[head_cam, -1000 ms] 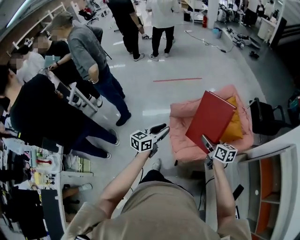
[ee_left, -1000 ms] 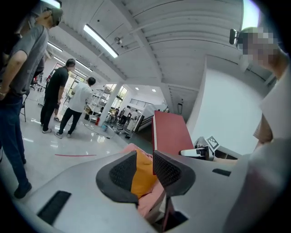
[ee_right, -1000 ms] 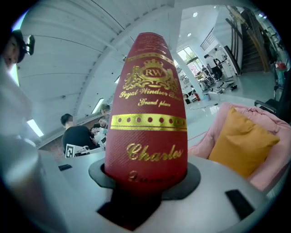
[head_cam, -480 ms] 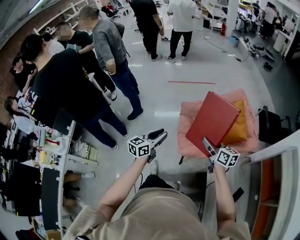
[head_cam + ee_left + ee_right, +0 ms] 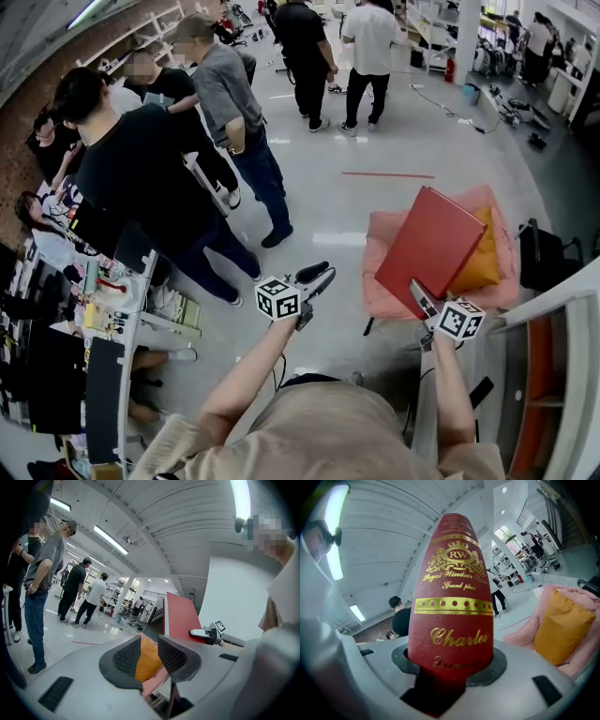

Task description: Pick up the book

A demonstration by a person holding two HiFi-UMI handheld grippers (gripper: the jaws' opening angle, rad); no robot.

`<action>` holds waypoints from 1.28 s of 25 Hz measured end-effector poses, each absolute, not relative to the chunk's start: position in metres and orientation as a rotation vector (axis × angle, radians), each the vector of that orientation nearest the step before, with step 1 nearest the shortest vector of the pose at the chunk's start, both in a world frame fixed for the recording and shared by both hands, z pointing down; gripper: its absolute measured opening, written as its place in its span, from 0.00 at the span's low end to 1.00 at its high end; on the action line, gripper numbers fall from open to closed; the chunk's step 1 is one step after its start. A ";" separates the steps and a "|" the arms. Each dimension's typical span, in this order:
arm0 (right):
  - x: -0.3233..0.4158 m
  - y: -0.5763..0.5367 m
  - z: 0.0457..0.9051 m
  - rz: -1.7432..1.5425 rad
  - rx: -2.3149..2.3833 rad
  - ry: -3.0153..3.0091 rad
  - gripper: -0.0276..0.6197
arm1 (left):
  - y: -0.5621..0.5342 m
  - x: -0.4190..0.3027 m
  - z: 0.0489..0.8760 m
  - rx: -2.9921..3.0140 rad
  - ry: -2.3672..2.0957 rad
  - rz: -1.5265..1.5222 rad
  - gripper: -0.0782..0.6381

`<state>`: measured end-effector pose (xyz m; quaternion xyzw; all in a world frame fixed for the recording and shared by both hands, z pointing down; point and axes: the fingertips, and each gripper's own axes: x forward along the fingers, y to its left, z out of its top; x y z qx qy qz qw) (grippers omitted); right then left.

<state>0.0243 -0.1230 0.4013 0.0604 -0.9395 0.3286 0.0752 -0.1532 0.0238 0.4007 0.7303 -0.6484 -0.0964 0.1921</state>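
Observation:
A red book (image 5: 429,246) with gold lettering (image 5: 452,597) is held up in the air over a pink armchair (image 5: 384,281) that has an orange cushion (image 5: 476,258) on it. My right gripper (image 5: 419,295) is shut on the book's lower edge, and both pads (image 5: 487,665) press its covers. My left gripper (image 5: 319,274) hovers to the left of the book with nothing in it. Its jaws stand apart in the left gripper view (image 5: 149,651), where the cushion (image 5: 147,660) shows through the gap. That view also shows the book (image 5: 180,618) and the right gripper (image 5: 204,633) beside it.
Several people (image 5: 150,178) stand close at the left and further back (image 5: 366,47). A cluttered desk (image 5: 112,309) runs along the left. A white shelf unit (image 5: 553,375) stands at the right, with a black chair (image 5: 544,258) behind the armchair.
Both grippers have drifted a little upward and across, the book still gripped in the right one. The head view has swung, so the people at the left show more fully.

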 end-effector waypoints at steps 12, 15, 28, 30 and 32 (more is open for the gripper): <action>0.001 -0.049 0.385 0.978 0.272 -2.846 0.40 | 0.111 -0.197 0.379 2.109 -1.806 -0.315 0.25; -0.006 -0.027 0.387 0.980 0.295 -2.840 0.40 | 0.136 -0.209 0.380 2.117 -1.797 -0.321 0.25; -0.001 0.073 0.419 0.987 0.429 -2.792 0.40 | 0.240 -0.228 0.404 2.147 -1.734 -0.329 0.25; 0.004 0.084 0.426 1.009 0.437 -2.791 0.40 | 0.251 -0.230 0.411 2.143 -1.729 -0.329 0.25; 0.009 0.091 0.429 1.014 0.457 -2.780 0.40 | 0.258 -0.232 0.417 2.136 -1.732 -0.329 0.25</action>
